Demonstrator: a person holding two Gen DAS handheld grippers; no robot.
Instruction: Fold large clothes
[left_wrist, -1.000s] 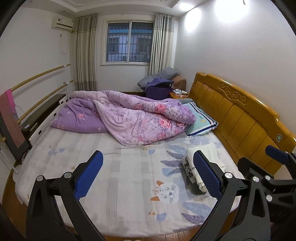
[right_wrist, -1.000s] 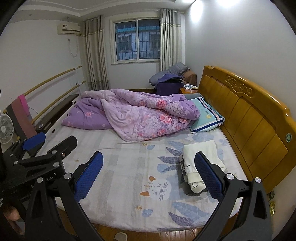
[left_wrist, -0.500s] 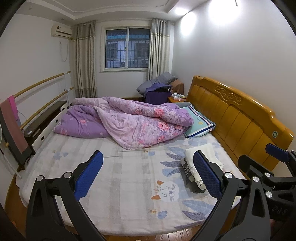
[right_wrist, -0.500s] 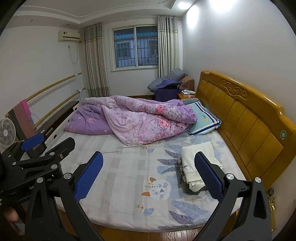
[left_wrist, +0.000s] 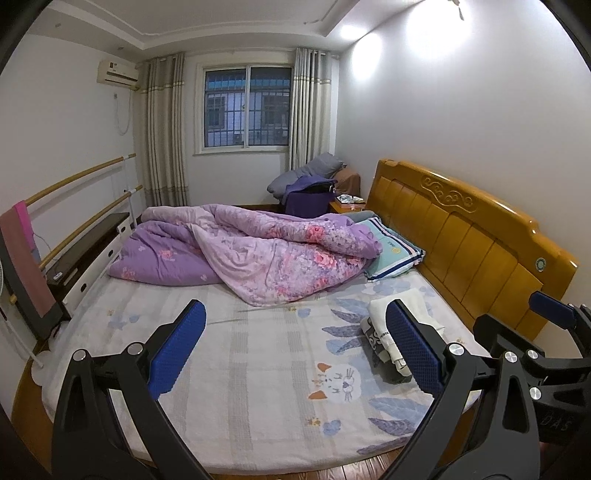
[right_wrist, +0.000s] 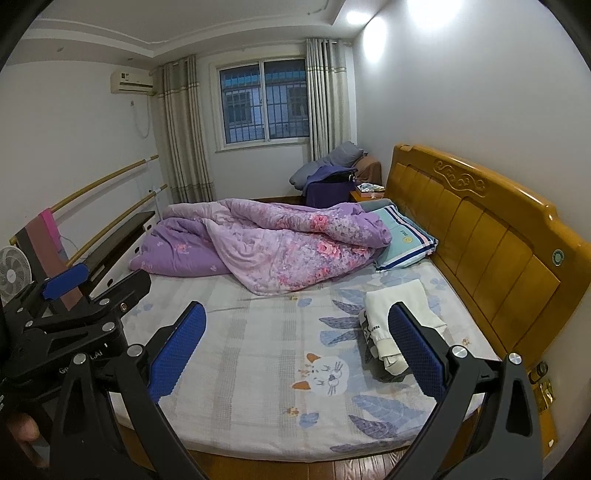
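Clothes (right_wrist: 400, 314) lay folded on the bed (right_wrist: 258, 350) at right of frame; both grippers' fingers (left_wrist: 177, 350) (right_wrist: 415, 350) were spread, holding nothing.

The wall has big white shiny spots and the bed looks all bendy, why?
In both views, ceiling lights throw bright glare on the wall; the fisheye lens bows the bed and headboard, with black corners round each picture.

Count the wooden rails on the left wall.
2. The upper rail runs along the left wall; the lower rail runs parallel below it, just above the dark bench. Their near ends are hidden behind hanging cloth.
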